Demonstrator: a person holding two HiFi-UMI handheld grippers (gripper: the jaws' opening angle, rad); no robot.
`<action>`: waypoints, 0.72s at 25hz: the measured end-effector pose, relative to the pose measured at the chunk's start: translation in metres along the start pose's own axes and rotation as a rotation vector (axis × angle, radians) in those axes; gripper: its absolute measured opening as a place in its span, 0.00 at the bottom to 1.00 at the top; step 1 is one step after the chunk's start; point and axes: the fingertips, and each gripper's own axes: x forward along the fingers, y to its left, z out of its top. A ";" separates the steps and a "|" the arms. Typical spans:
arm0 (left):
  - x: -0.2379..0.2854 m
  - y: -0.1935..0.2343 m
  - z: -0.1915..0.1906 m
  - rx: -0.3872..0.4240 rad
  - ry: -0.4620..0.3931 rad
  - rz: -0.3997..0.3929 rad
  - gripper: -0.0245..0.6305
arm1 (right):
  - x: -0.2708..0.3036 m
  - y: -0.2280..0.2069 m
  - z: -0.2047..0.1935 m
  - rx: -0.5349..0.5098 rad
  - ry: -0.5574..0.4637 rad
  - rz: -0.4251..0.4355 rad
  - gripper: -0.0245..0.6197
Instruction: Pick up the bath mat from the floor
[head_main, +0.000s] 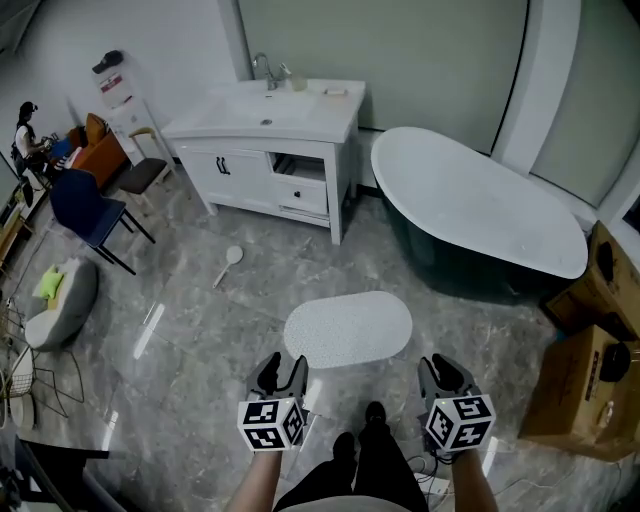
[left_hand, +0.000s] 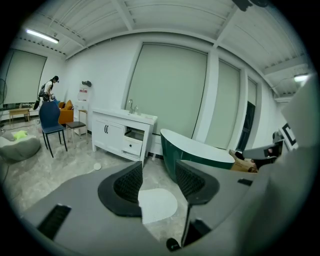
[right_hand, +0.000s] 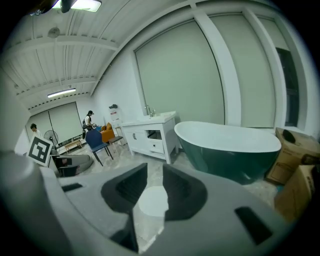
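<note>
Both spread and empty, the left hand-held gripper (head_main: 283, 373) and right hand-held gripper (head_main: 443, 373) should drop to the bath mat (head_main: 348, 329) at 12 o'clock, probably pinching its near edge.

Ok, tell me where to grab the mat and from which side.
Best take the mat by its near long edge, from the person's side. It lies flat on the floor, so only the thin rim offers purchase, and that edge faces the open left gripper and right gripper.
</note>
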 end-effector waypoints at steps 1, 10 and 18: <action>0.007 0.004 -0.001 -0.010 0.001 0.012 0.36 | 0.010 0.000 0.001 -0.010 0.010 0.011 0.19; 0.038 0.062 -0.009 -0.116 0.007 0.168 0.36 | 0.116 0.033 0.015 -0.099 0.100 0.181 0.19; 0.073 0.120 -0.051 -0.235 0.049 0.351 0.36 | 0.232 0.054 -0.005 -0.145 0.213 0.349 0.19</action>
